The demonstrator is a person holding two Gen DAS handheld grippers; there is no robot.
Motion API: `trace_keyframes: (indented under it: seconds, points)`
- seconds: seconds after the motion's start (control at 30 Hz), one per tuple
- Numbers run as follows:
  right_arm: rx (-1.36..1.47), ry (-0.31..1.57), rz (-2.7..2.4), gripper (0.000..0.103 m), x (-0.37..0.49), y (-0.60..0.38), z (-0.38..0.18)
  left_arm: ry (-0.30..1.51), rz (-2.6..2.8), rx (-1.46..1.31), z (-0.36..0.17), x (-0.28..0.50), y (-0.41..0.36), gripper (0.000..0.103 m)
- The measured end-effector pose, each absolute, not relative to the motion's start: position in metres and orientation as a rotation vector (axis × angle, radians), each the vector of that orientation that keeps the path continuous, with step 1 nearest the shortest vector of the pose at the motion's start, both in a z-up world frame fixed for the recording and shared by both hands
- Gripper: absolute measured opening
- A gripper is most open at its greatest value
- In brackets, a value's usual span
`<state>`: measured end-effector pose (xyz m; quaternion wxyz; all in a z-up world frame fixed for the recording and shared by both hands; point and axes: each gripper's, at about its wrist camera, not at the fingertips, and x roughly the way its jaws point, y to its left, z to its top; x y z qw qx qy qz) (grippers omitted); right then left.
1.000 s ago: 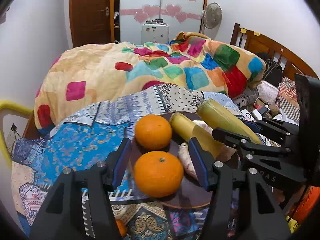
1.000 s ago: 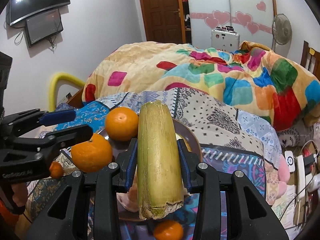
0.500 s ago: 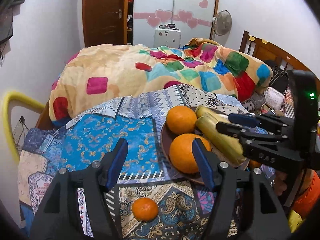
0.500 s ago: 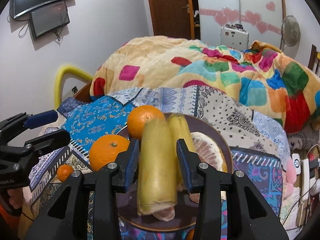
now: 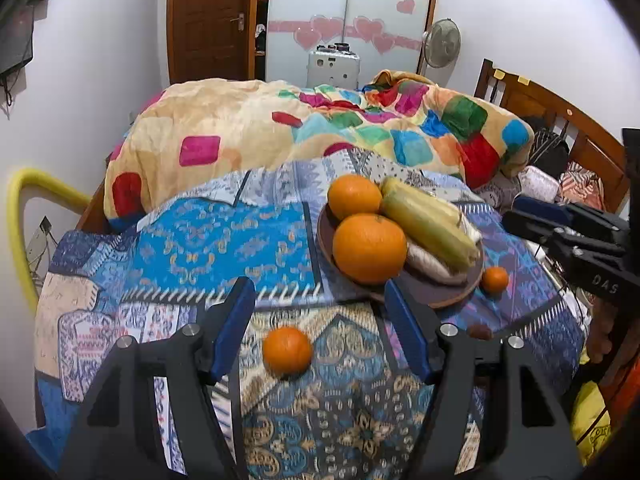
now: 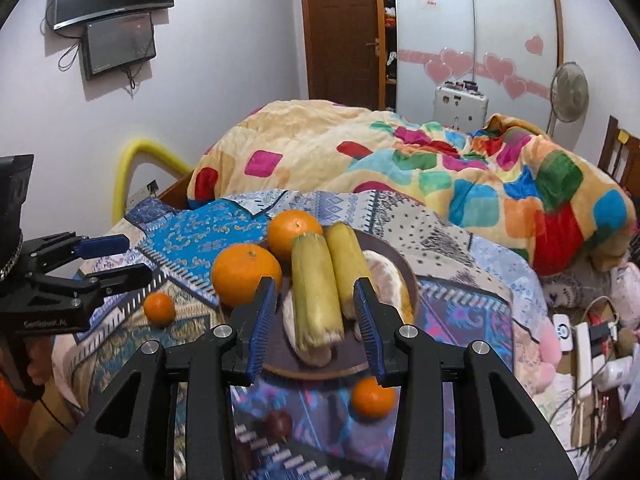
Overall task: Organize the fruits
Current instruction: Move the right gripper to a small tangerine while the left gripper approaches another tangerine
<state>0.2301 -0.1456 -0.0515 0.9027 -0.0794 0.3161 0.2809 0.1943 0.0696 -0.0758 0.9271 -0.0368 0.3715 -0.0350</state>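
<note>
A brown plate (image 5: 440, 300) (image 6: 394, 254) on the patterned cloth holds two large oranges (image 5: 369, 248) (image 6: 246, 274), two corn pieces (image 5: 428, 232) (image 6: 316, 292) and a pale pomelo segment (image 6: 390, 280). My right gripper (image 6: 315, 320) (image 5: 516, 214) hovers open just in front of the plate. The nearer corn lies on the plate beyond its pads, untouched. My left gripper (image 5: 320, 328) (image 6: 120, 262) is open left of the plate, with a small orange (image 5: 287, 351) (image 6: 159, 308) lying on the cloth below its fingers.
Another small orange (image 5: 495, 279) (image 6: 372, 396) and a small dark fruit (image 6: 280, 420) lie on the cloth by the plate's near rim. A colourful quilt (image 5: 320, 132) is heaped behind. Chargers and cables (image 6: 580, 340) clutter the right side.
My right gripper let go of the corn onto the plate and drew back. My left gripper widened, left the large orange and pulled back left, so the small orange now shows between its fingers.
</note>
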Motion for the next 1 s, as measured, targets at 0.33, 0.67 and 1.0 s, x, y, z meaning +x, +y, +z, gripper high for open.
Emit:
trace_keyframes:
  seconds: [0.33, 0.67, 1.0]
  points:
    - [-0.206, 0.636, 0.524, 0.038, 0.207, -0.170, -0.074, 0.837, -0.052, -0.092, -0.115, 0.179, 0.074, 0.072]
    - [-0.245, 0.728, 0.496, 0.049, 0.215, -0.185, -0.109, 0.933, -0.059, -0.126, -0.148, 0.191, 0.092, 0.072]
    - [-0.224, 0.802, 0.511, 0.049, 0.231, -0.189, -0.122, 0.924, -0.071, -0.090, -0.152, 0.203, 0.087, 0.066]
